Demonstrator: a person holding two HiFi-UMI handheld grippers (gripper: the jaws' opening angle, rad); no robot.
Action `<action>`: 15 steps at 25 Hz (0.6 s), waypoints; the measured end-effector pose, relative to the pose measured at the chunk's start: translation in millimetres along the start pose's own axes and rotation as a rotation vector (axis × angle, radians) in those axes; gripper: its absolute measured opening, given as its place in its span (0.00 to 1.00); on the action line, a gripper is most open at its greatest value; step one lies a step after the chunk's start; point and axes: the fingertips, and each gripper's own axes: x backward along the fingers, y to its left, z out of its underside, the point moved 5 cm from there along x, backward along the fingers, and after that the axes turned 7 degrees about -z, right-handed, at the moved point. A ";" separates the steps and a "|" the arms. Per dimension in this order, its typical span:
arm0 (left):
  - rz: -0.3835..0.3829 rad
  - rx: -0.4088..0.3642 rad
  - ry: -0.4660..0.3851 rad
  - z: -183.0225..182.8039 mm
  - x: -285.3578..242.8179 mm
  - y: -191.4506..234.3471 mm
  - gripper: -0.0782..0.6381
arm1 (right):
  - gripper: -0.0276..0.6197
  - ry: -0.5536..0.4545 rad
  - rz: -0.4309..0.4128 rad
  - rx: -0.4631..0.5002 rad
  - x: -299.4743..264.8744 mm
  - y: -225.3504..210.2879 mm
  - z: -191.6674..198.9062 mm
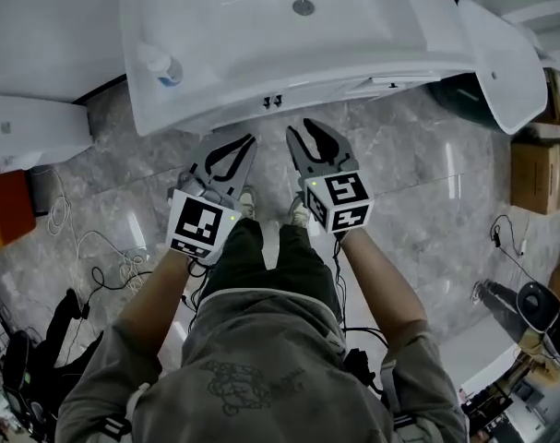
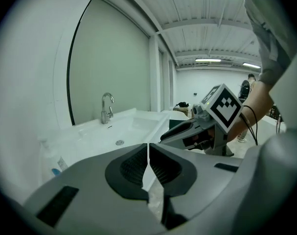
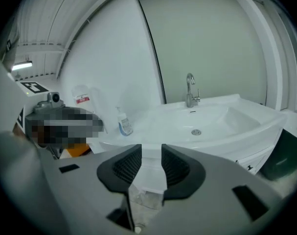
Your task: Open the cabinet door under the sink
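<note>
The white sink fills the top of the head view, and its rim hides most of the cabinet below. Only two small black door handles show under the front edge, and the door looks closed. My left gripper hovers just short of the sink front, left of the handles, shut with nothing in it. My right gripper sits to the right of the handles, open and empty. In the left gripper view the jaws meet in front of the basin. The right gripper view has the jaws parted before the basin.
A soap bottle stands on the sink's left corner, near the faucet. A white fixture and cables lie on the marble floor at left. A dark bin and a cardboard box are at right.
</note>
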 end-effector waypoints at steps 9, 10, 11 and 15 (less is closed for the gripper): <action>-0.056 0.033 0.069 55.1 -50.2 -3.9 0.14 | 0.20 0.096 0.027 0.045 -58.8 -53.3 65.1; -0.064 0.038 0.077 62.6 -54.2 -2.5 0.14 | 0.14 0.104 0.023 0.039 -66.0 -57.6 72.3; -0.073 0.038 0.087 69.8 -58.6 -1.1 0.14 | 0.14 0.114 0.019 0.031 -73.3 -62.2 79.8; -0.091 0.035 0.115 94.1 -78.2 4.0 0.14 | 0.14 0.159 0.033 0.018 -101.9 -81.8 109.9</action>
